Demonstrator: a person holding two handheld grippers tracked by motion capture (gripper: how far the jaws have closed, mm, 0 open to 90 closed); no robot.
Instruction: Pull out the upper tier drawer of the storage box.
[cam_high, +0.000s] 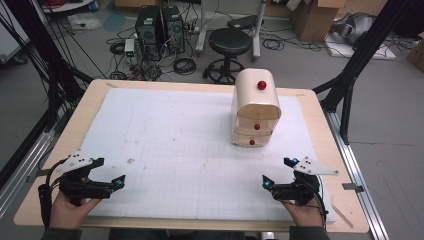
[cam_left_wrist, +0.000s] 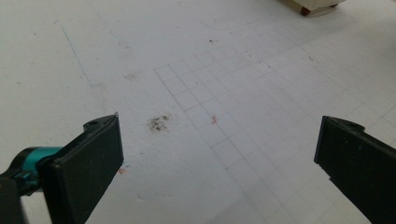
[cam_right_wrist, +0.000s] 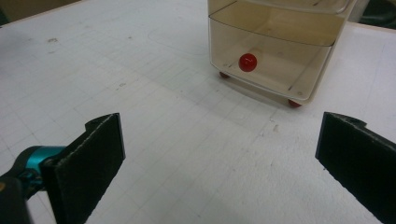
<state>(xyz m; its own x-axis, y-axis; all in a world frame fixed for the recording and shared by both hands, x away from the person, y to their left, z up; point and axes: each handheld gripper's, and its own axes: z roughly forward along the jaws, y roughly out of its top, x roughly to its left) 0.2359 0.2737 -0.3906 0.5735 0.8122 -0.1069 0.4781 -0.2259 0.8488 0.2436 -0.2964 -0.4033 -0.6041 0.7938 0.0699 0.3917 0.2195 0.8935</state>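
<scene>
White gridded matting (cam_high: 190, 150) is covering the wooden table (cam_high: 75, 130), and a cream drawer unit (cam_high: 255, 107) with red knobs (cam_high: 261, 85) is sitting toward its far right side. Nearer the person, the left gripper (cam_high: 111, 172) and right gripper (cam_high: 278, 172) are hovering at the front corners, both with jaws spread wide and holding nothing.

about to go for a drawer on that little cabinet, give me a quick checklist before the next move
1. Left hand-held gripper open, holding nothing: ok.
2. Right hand-held gripper open, holding nothing: ok.
3. Cream plastic drawer cabinet with red round knobs upright on the white gridded mat: ok.
4. Drawers shut: ok.
5. Bottom red knob unobstructed ahead of the right gripper: ok.
6. Drawer contents: cannot tell.
</scene>
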